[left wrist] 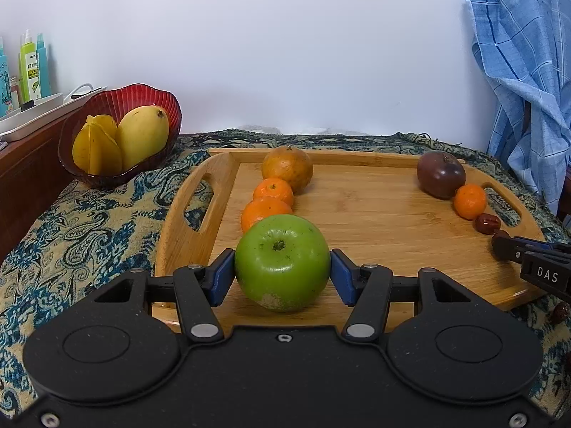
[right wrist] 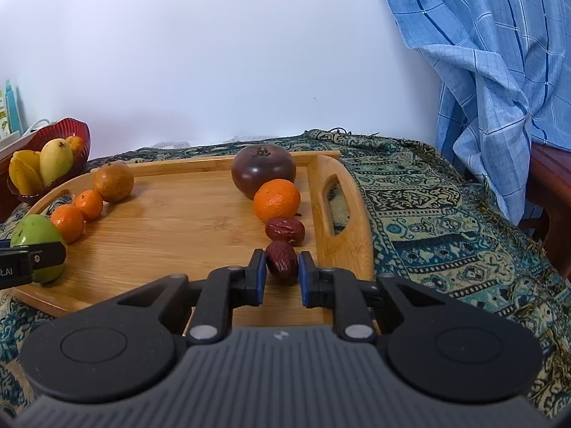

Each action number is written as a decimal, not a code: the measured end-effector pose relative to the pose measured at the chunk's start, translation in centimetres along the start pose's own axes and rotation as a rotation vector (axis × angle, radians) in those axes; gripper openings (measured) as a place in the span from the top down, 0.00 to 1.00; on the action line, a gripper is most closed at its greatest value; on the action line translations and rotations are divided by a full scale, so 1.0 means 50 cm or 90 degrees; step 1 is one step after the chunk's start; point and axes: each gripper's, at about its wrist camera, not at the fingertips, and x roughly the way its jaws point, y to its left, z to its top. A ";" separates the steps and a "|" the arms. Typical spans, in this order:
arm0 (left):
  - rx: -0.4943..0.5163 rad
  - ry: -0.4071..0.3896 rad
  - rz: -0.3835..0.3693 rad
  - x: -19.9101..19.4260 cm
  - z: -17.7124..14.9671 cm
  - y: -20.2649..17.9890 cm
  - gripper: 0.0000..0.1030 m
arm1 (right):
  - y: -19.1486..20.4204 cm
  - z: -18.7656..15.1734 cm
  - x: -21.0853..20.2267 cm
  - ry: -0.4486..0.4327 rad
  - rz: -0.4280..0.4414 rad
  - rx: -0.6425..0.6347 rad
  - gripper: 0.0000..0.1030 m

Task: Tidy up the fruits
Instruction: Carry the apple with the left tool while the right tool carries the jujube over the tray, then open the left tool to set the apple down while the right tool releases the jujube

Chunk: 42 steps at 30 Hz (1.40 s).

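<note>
Two rows of fruit run front to back on the wooden tray [left wrist: 374,210]. At the near end of the left row, the left gripper [left wrist: 282,273] grasps a green apple [left wrist: 282,262] across its widest part, stem up; it looks heavy, firm and slick. At the near right edge, the right gripper [right wrist: 282,274] pinches a light, wrinkled date [right wrist: 282,264], long axis along the row

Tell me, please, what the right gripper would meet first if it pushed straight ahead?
The date between the right gripper's fingers comes first, then probably the second date just beyond it, though depth is hard to judge.
</note>
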 end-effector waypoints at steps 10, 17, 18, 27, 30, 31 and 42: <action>0.006 -0.005 0.005 0.006 0.000 -0.001 0.47 | 0.002 -0.001 0.004 0.004 0.003 -0.001 0.77; 0.003 -0.001 0.007 0.003 0.001 -0.002 0.46 | -0.001 -0.001 -0.002 0.003 0.012 0.007 0.57; 0.006 -0.007 0.009 -0.001 0.002 -0.003 0.46 | -0.002 -0.001 -0.005 0.003 0.015 0.009 0.57; 0.019 -0.015 -0.003 -0.039 0.003 -0.009 0.27 | -0.015 -0.008 -0.061 -0.007 0.033 0.011 0.38; 0.018 -0.011 -0.019 -0.057 0.001 -0.011 0.21 | -0.022 -0.009 -0.088 -0.011 0.037 0.002 0.32; 0.020 -0.010 -0.023 -0.063 0.000 -0.013 0.19 | -0.025 -0.009 -0.098 -0.014 0.038 -0.003 0.31; 0.052 0.014 -0.070 -0.128 -0.037 -0.050 0.11 | -0.049 -0.045 -0.192 -0.023 0.039 -0.058 0.22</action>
